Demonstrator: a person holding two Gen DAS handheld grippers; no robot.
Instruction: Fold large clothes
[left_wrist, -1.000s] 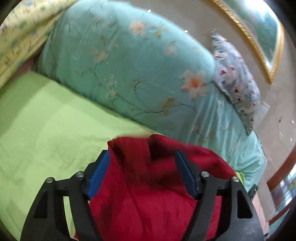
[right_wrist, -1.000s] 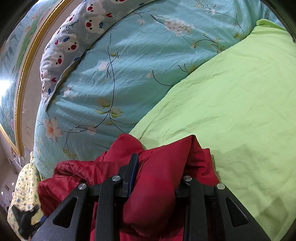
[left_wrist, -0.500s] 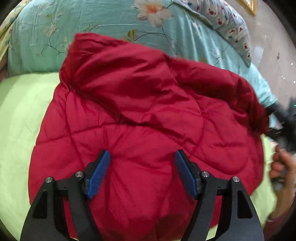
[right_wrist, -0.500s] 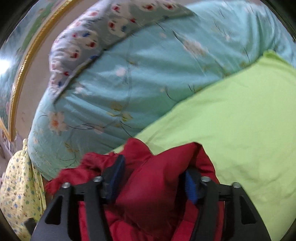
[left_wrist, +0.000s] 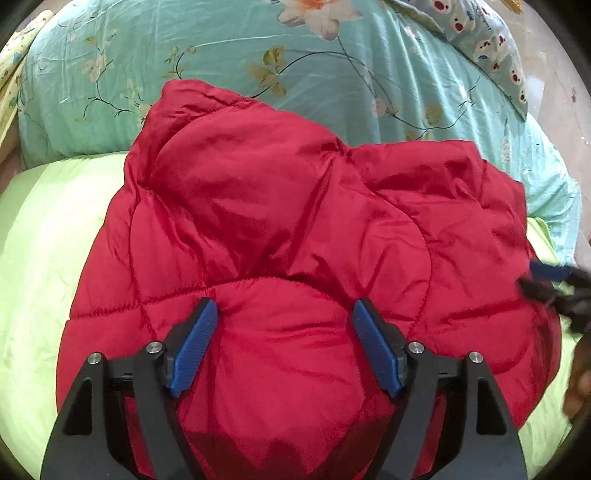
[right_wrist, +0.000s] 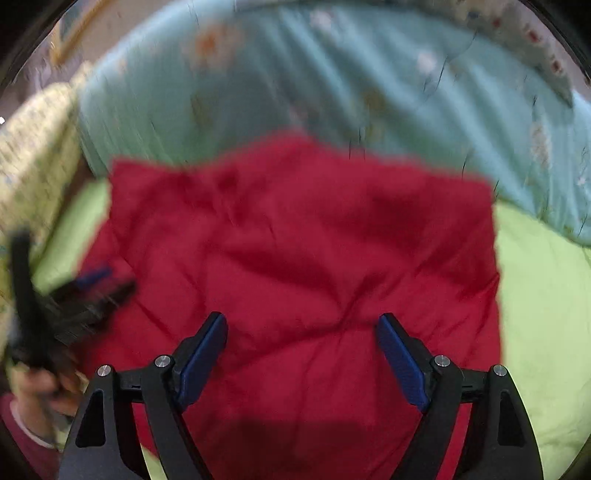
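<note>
Your red quilted jacket (left_wrist: 295, 229) lies folded on the lime-green bed sheet (left_wrist: 40, 258), its far edge up against the teal floral duvet (left_wrist: 258, 48) bunched along the head of the bed.

Your left tool (left_wrist: 284, 332) stands with its blue pads apart over the jacket's near panel. They have just spread a little wider, and the padding bulges up between them, though the pads do not seem to press on it.

Your right tool (right_wrist: 301, 347) has just been opening too. Its pads are wide apart above the cloth, with nothing clamped.

Open room: bare sheet to the left of the jacket in the left wrist view, and a broad strip of sheet (right_wrist: 546, 314) to the right of it in the right wrist view. The duvet walls off the far side.

Left wrist view only: sharp stitching and folds, a spotted pillow (left_wrist: 491, 44) at upper right, and the right tool's tips at the jacket's right edge.

Right wrist view only: it is motion-blurred. It shows the left tool (right_wrist: 92, 284) at the jacket's left edge, your hand (right_wrist: 33, 391) on its handle, and yellow patterned cloth (right_wrist: 33, 147) at far left.
</note>
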